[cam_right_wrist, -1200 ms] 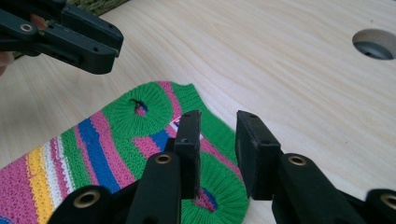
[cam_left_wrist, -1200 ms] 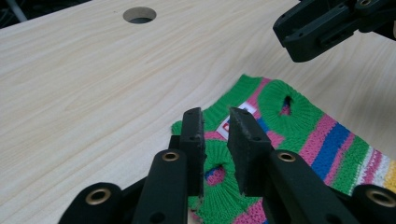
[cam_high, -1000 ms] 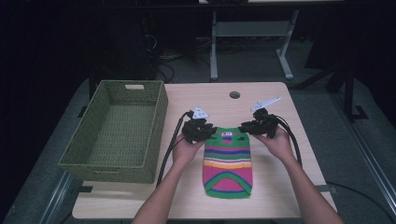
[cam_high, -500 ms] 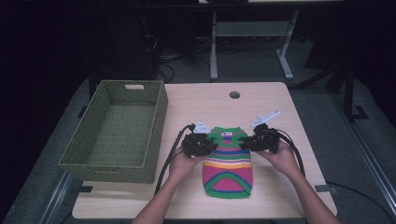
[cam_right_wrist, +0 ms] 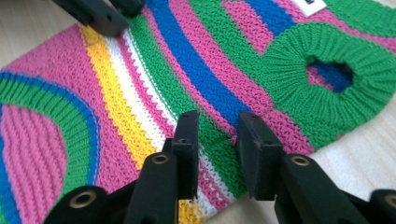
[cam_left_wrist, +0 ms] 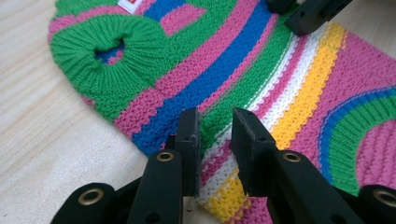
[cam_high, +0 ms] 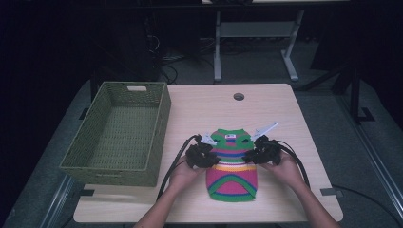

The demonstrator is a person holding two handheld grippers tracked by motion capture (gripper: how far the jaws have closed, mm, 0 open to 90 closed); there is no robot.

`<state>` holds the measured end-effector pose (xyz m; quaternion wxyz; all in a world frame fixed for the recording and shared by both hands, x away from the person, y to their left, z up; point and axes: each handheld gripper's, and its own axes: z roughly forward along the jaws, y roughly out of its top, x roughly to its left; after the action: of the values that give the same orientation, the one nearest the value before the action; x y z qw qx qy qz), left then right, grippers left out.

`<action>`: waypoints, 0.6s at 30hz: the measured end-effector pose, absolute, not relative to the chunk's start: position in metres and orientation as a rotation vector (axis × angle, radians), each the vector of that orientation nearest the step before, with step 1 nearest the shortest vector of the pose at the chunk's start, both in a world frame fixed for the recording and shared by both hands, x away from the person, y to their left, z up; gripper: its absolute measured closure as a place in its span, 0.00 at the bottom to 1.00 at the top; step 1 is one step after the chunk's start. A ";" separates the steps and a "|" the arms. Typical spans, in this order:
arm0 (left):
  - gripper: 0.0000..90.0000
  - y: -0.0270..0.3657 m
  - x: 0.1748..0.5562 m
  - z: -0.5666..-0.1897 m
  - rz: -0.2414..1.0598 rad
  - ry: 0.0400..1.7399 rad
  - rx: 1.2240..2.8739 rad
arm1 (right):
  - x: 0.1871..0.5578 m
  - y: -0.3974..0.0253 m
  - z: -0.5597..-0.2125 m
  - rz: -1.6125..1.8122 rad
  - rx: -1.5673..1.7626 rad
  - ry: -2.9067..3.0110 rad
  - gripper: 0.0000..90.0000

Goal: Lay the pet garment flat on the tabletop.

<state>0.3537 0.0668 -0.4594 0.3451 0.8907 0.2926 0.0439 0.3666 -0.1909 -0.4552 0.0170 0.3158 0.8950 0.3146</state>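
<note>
Small striped knitted sweater (cam_high: 232, 164) flat on pale wooden table (cam_high: 280, 114), left gripper (cam_left_wrist: 215, 135) and right gripper (cam_right_wrist: 217, 137) at its side edges, fingers slightly apart over the knit, gripping nothing.

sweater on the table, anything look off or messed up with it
Nothing stands out. The striped knit sweater lies flat and straight on the table, no bunching or damage visible. The left gripper and right gripper sit at its side edges, jaws apart over the knit. The green basket sits squarely beside it.

A lab — dark room, bare wooden table (cam_high: 285, 118), floor cables (cam_high: 166, 71).
</note>
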 end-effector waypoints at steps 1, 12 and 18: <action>0.79 0.067 0.354 -0.460 0.115 0.768 2.304 | 0.367 -0.190 -0.456 0.983 0.989 2.777 0.74; 0.77 0.068 0.364 -0.462 0.139 0.807 2.271 | 0.377 -0.190 -0.459 1.023 1.028 2.731 0.70; 0.76 0.071 0.367 -0.463 0.134 0.811 2.255 | 0.379 -0.191 -0.461 1.061 1.053 2.708 0.69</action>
<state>0.3671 0.0713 -0.4630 0.3624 0.8757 0.3149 0.0520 0.3787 -0.1906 -0.4611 0.0242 0.3403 0.8752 0.3430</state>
